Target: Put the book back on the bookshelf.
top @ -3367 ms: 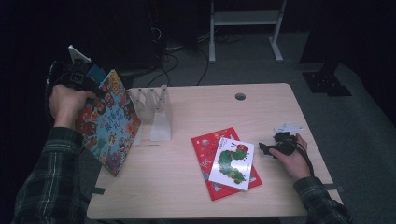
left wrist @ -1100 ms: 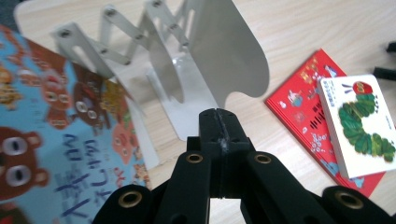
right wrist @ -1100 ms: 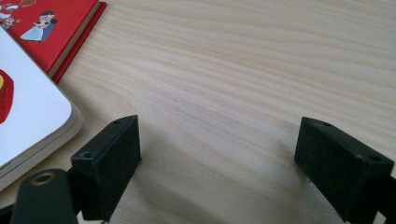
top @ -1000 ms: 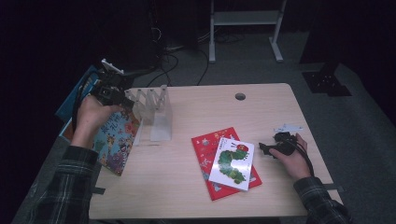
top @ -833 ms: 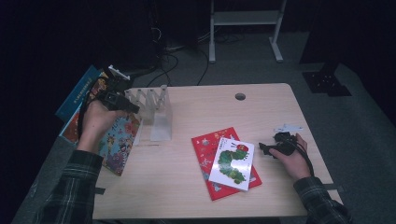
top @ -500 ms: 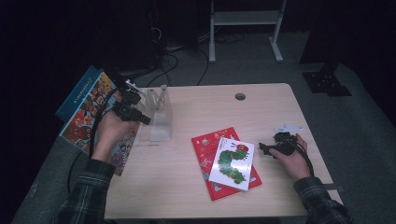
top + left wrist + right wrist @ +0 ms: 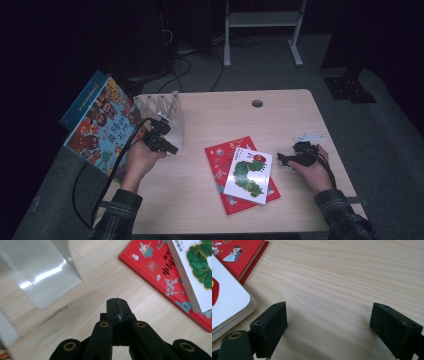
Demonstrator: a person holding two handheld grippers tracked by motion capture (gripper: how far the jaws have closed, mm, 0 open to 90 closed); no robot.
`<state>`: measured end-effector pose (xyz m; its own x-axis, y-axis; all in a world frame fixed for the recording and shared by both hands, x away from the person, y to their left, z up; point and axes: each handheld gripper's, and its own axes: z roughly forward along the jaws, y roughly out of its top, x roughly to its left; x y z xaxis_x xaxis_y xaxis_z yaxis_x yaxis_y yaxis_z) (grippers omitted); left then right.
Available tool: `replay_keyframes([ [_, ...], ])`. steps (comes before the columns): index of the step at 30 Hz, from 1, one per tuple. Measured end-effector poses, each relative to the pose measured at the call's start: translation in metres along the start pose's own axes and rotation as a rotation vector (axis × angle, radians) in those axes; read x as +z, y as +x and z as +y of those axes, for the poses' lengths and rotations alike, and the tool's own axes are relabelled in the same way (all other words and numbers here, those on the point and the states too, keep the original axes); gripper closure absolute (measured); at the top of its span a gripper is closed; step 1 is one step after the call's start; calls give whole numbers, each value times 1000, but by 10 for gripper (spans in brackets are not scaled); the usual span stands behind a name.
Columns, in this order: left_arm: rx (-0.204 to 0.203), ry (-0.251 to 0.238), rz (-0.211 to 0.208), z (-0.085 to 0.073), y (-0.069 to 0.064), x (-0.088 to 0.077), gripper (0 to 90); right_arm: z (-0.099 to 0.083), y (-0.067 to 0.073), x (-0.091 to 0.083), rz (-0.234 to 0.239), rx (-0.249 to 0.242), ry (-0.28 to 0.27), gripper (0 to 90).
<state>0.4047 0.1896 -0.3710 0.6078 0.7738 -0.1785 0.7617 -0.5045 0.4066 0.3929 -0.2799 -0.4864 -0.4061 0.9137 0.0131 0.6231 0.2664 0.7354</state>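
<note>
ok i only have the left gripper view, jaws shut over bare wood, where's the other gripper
Observer: The right gripper rests on the light wooden table, just right of the white caterpillar picture book. Its jaws are open with nothing between them.
Operator: and the shiny grey sheet at my top left
Observer: That is the foot of a silver metal accordion book rack at the table's left rear. The left gripper sits right in front of it.
Operator: any book in it
Observer: A large colourful picture book leans at the rack's left, out past the table edge. I cannot tell whether it sits in a slot.
</note>
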Motion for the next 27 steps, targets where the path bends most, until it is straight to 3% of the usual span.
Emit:
replay_keyframes([
  [9, 15, 21, -17, -21, -11, 31, 834, 0, 0, 0, -3, 4, 0, 135],
  [16, 35, 23, -4, -39, -20, 48, 665, -1, 1, -1, 0, -2, 0, 159],
  [19, 36, 3, 15, -43, -24, 51, 565, 0, 2, -4, 3, -7, 9, 246],
  [22, 19, -28, -5, -47, -26, 55, 475, 1, 2, -9, 5, -18, 12, 345],
  [27, 33, -54, -14, -46, -32, 59, 384, 3, 3, -19, 38, -7, -9, 531],
])
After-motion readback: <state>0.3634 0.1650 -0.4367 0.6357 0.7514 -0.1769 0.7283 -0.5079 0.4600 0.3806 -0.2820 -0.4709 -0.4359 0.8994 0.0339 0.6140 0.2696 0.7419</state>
